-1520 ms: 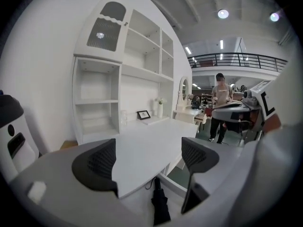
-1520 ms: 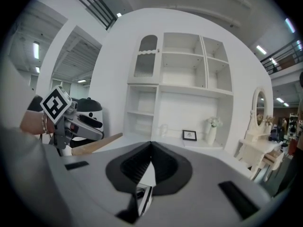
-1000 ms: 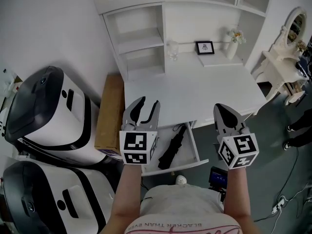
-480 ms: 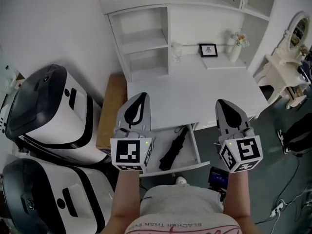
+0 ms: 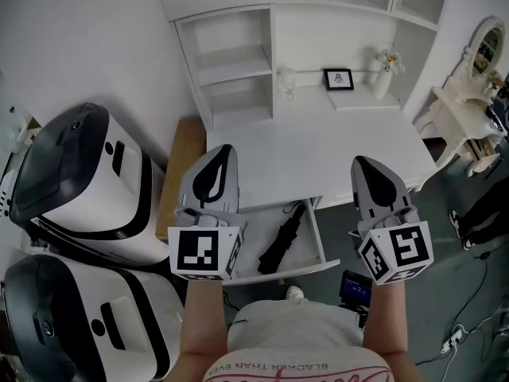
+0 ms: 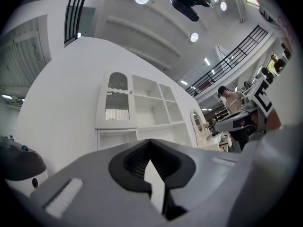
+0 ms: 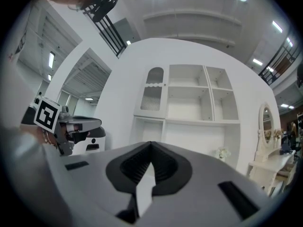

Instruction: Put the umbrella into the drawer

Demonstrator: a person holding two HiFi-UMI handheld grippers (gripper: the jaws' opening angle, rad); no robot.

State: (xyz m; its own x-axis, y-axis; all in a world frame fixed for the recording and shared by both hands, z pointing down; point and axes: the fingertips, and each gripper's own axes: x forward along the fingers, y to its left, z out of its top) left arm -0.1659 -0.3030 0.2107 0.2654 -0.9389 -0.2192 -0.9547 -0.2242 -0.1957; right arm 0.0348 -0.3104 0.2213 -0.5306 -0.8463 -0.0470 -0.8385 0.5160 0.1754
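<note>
A folded black umbrella (image 5: 282,238) lies slanted inside the open white drawer (image 5: 318,235) under the desk. My left gripper (image 5: 225,151) hovers above the desk's front left edge, shut and empty, up and to the left of the umbrella. My right gripper (image 5: 365,163) hovers above the desk's front right edge, also shut with nothing in it. In the left gripper view the left gripper (image 6: 150,141) has its jaws pressed together and points at the white shelf unit. The right gripper view shows the right gripper (image 7: 150,144) closed the same way.
The white desk (image 5: 318,150) carries a picture frame (image 5: 338,79), a vase of flowers (image 5: 383,71) and a glass (image 5: 285,81), with shelves behind. A cardboard box (image 5: 181,173) and two white-and-black machines (image 5: 79,181) stand to the left. A vanity table (image 5: 465,122) is at right.
The left gripper's jaws went from open to shut. Both grippers rose over the desk's front edge. The umbrella stayed in the drawer.
</note>
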